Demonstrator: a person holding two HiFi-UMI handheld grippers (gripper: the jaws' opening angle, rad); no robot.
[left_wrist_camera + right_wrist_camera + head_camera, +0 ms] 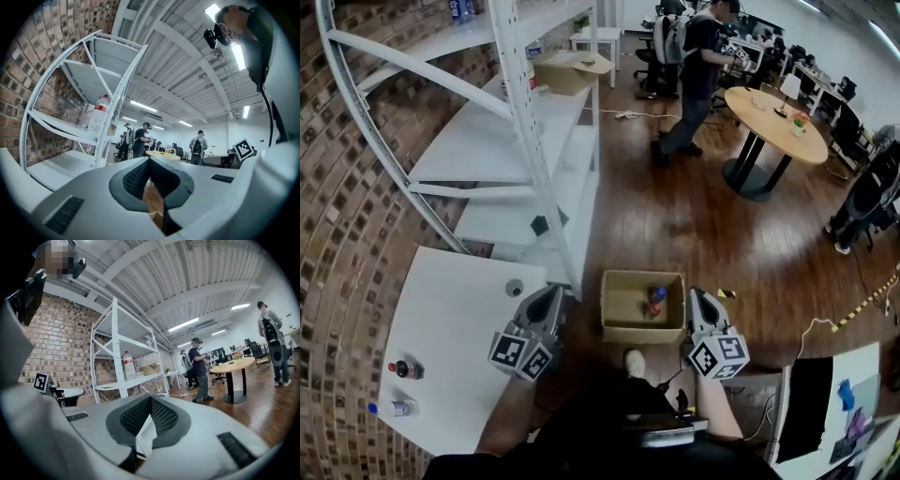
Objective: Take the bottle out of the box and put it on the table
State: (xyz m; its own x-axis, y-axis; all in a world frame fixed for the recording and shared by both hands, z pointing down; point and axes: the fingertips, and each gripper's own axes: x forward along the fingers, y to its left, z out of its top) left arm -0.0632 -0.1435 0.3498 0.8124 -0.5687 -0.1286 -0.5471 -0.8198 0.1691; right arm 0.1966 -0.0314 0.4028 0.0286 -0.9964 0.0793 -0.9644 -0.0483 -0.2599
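Note:
An open cardboard box (623, 331) stands on the wooden floor in front of me in the head view. Inside it, at the right, stands a small bottle (655, 299) with a blue cap and a red label. My left gripper (551, 300) hovers just left of the box, over the corner of the white table (450, 319), shut and holding nothing. My right gripper (699, 300) is just right of the box, also shut and empty. Both point roughly level into the room, left gripper (149, 161) and right gripper (151, 399). Neither gripper view shows the bottle.
Two small bottles (406, 369) (394, 409) lie on the white table's near left. A white shelf rack (534, 122) rises beyond the table, with a large bottle (98, 115) and a carton (570, 70). A person (698, 75) stands by a round wooden table (773, 122).

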